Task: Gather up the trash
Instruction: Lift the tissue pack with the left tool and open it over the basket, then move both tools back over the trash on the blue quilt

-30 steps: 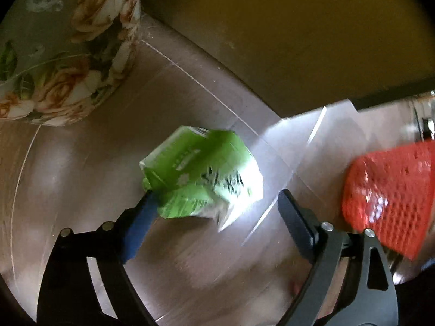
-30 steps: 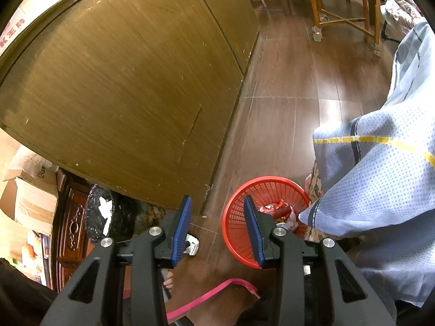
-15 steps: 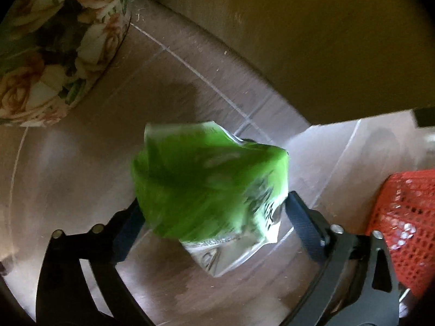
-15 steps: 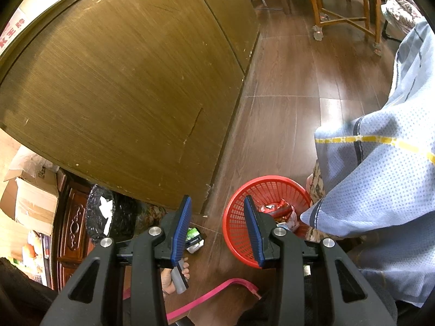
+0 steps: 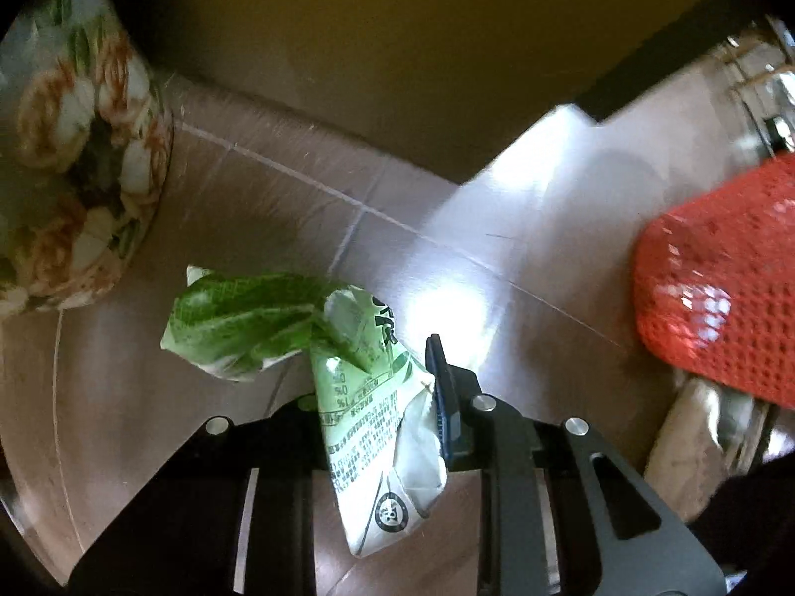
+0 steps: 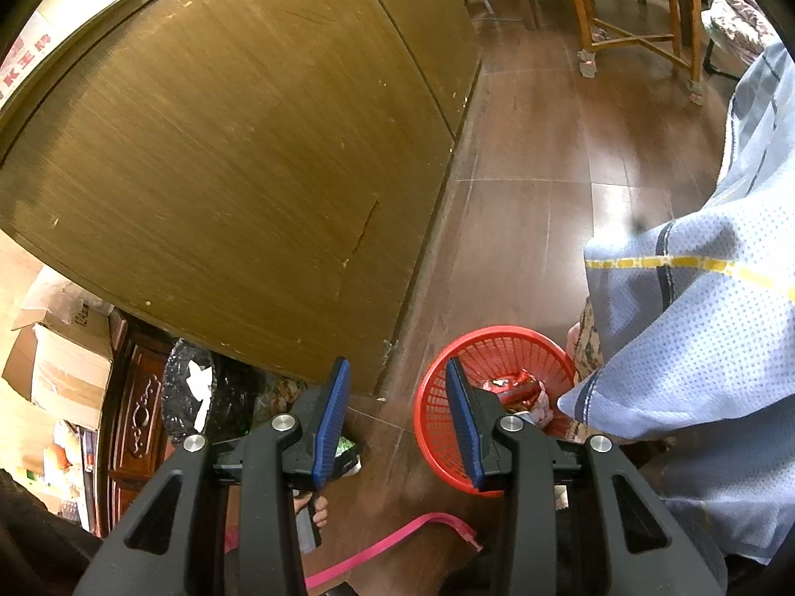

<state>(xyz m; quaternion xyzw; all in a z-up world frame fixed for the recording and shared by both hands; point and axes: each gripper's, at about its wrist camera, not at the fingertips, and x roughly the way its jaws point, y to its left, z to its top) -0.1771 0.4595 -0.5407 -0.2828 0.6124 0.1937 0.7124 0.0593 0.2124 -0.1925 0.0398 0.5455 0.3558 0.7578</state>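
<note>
Our left gripper (image 5: 377, 377) had just closed on the crumpled green-and-white paper carton (image 5: 318, 342), held just above the brown wood floor (image 5: 447, 258). Light and soft, we judged it best pinched mid-body. The red mesh plastic basket (image 5: 720, 298) stood near; our right gripper (image 6: 397, 422) hung half-open, empty.

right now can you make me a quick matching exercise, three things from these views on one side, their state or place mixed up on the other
Things:
1. green carton
2. red basket
3. right gripper

States or places:
a. open, nothing between the jaws
b. crumpled, clamped in the left gripper
c. on the floor, already holding wrappers

Pairs: 1-b, 2-c, 3-a
</note>
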